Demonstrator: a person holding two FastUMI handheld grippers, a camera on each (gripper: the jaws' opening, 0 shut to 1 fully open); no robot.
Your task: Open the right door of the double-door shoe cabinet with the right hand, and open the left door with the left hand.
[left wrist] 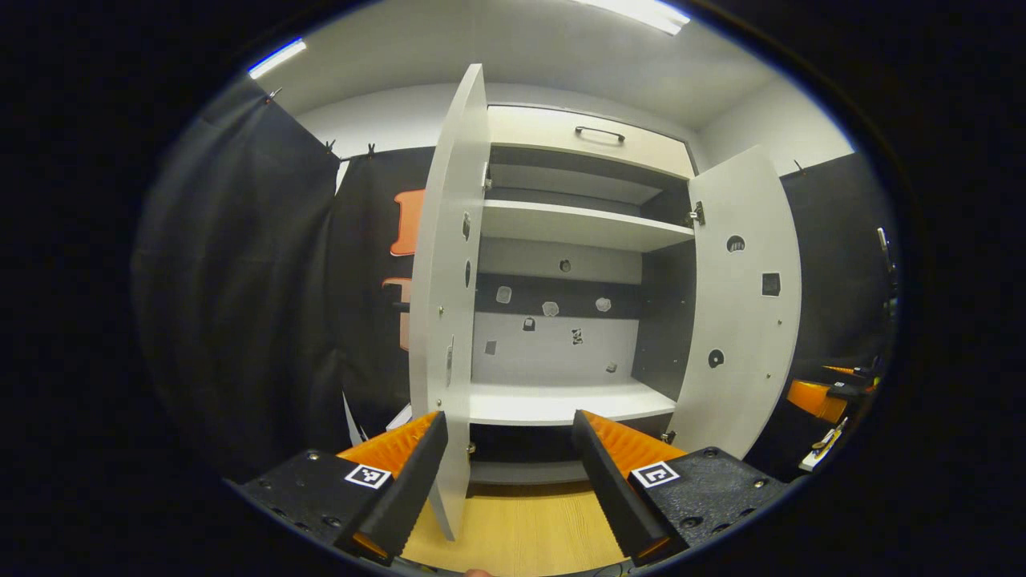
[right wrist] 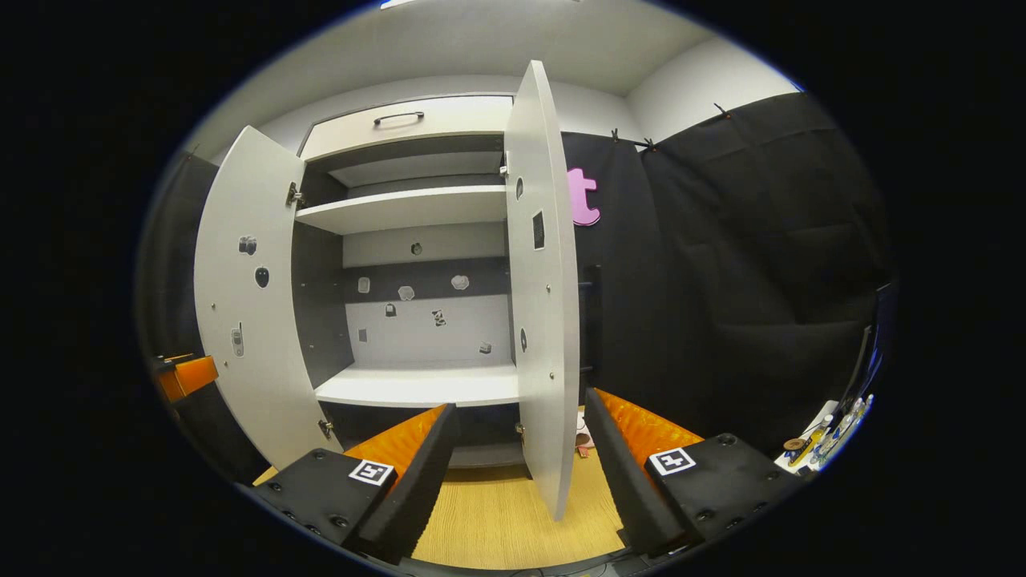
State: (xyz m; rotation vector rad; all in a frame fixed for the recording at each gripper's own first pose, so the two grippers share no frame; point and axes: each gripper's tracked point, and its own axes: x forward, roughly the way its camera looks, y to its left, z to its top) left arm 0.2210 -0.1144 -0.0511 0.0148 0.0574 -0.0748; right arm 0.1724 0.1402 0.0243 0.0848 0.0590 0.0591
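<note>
At the shoe cabinet point(left wrist: 561, 264), both doors stand wide: your left tool point(left wrist: 506, 473) straddles the left door point(left wrist: 449, 280) edge, released; your right tool point(right wrist: 521, 473) likewise brackets the right door point(right wrist: 545, 304), ungripped.

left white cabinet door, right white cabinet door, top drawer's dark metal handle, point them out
left white cabinet door point(left wrist: 449, 264), left gripper view, on its inner face
right white cabinet door point(right wrist: 545, 280), right gripper view, on its inner face
top drawer's dark metal handle point(left wrist: 599, 133), left gripper view, on the bar's middle
</note>
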